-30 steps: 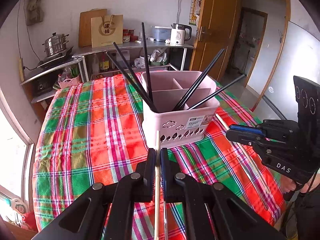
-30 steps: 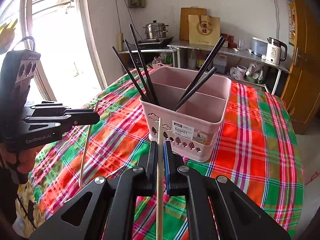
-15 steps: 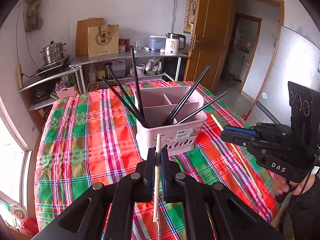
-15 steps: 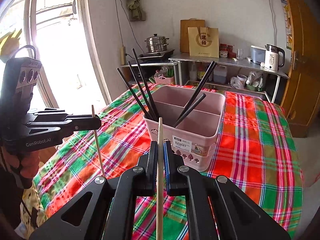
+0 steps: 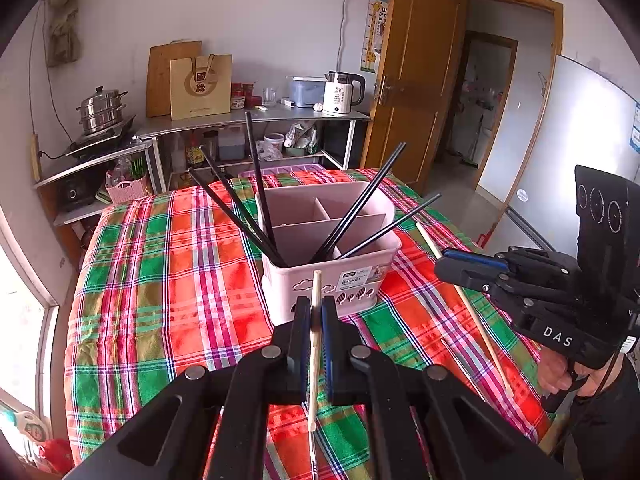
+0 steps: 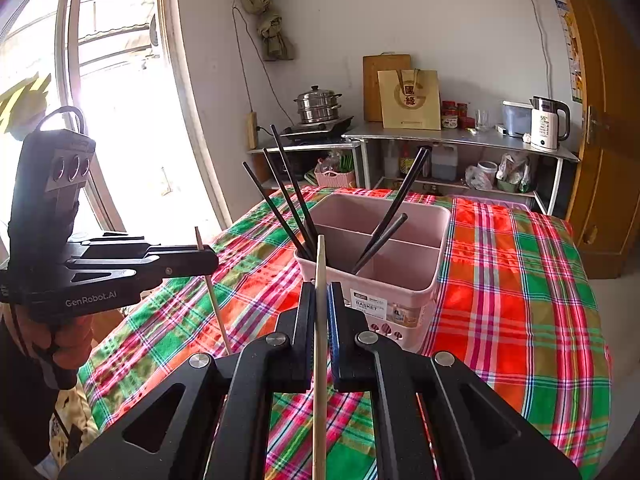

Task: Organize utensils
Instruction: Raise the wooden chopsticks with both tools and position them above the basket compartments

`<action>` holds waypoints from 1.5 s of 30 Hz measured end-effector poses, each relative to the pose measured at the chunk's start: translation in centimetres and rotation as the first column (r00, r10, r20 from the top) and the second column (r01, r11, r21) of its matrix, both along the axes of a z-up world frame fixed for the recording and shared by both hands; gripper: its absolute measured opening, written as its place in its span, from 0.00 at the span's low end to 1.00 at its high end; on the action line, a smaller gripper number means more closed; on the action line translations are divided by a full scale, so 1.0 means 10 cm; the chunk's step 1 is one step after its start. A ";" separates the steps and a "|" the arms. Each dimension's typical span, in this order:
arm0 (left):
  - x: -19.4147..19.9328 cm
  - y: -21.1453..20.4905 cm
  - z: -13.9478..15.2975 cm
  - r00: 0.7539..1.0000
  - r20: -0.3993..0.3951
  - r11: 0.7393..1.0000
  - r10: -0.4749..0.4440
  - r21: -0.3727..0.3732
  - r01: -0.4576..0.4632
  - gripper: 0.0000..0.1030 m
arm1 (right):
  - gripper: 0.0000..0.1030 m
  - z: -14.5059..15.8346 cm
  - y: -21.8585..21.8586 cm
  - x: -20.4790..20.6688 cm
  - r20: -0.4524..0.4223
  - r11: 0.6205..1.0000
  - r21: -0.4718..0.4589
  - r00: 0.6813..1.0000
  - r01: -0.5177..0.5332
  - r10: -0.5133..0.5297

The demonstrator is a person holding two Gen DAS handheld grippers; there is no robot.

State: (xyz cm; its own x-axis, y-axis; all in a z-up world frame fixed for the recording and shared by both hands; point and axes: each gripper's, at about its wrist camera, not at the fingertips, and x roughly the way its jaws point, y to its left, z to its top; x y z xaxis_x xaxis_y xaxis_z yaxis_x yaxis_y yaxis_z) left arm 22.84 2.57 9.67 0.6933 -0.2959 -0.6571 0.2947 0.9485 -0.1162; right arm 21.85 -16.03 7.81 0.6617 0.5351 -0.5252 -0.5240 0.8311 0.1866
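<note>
A pink divided utensil basket (image 5: 332,276) stands on the plaid table and holds several black chopsticks (image 5: 260,184). It also shows in the right wrist view (image 6: 396,280). My left gripper (image 5: 316,308) is shut on a pale wooden chopstick (image 5: 315,344), held above the table in front of the basket. My right gripper (image 6: 320,296) is shut on another wooden chopstick (image 6: 319,360). In the left wrist view the right gripper (image 5: 444,264) sits right of the basket with its chopstick (image 5: 464,300) slanting down. In the right wrist view the left gripper (image 6: 208,258) is at the left.
The table wears a red-green plaid cloth (image 5: 160,280). A metal shelf (image 5: 256,120) with a kettle (image 5: 340,92), a steamer pot (image 5: 102,108) and a paper bag stands behind. A window (image 6: 100,120) is on one side, a wooden door (image 5: 416,80) on the other.
Both grippers have risen and drawn back from the basket, each still holding its wooden chopstick. The basket looks smaller and lower in both views.
</note>
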 end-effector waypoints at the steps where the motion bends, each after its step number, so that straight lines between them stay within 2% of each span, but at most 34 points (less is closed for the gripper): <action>1: 0.00 0.00 0.00 1.000 0.000 1.000 0.000 -0.001 0.000 0.05 | 0.06 0.00 0.00 0.00 0.002 1.000 0.000 1.000 0.001 -0.001; 7: 0.01 -0.09 -0.01 1.000 -0.007 1.000 -0.014 -0.002 0.014 0.05 | 0.06 -0.02 0.00 -0.01 0.000 1.000 0.016 1.000 -0.017 0.017; 19: 0.08 -0.14 0.01 0.999 -0.007 1.000 -0.031 -0.003 0.031 0.05 | 0.06 -0.06 0.11 -0.20 0.043 0.992 0.000 0.991 -0.130 0.130; 24: 0.09 -0.11 0.01 1.000 -0.006 1.000 -0.023 -0.007 0.023 0.05 | 0.06 -0.04 0.06 -0.22 0.063 0.992 0.013 0.991 -0.122 0.121; 29: 0.07 -0.09 0.02 1.000 -0.001 1.000 -0.020 -0.008 0.020 0.05 | 0.06 0.05 -0.04 -0.25 0.101 0.993 0.066 0.990 -0.102 0.095; 38: 0.04 -0.11 0.00 1.000 -0.002 1.000 -0.030 -0.006 0.030 0.05 | 0.06 -0.01 -0.07 -0.17 0.066 0.994 0.069 0.995 -0.084 0.080; 45: 0.04 -0.09 -0.01 1.000 -0.003 1.000 -0.026 -0.008 0.026 0.05 | 0.06 0.00 -0.07 -0.18 0.072 0.994 0.062 0.994 -0.088 0.083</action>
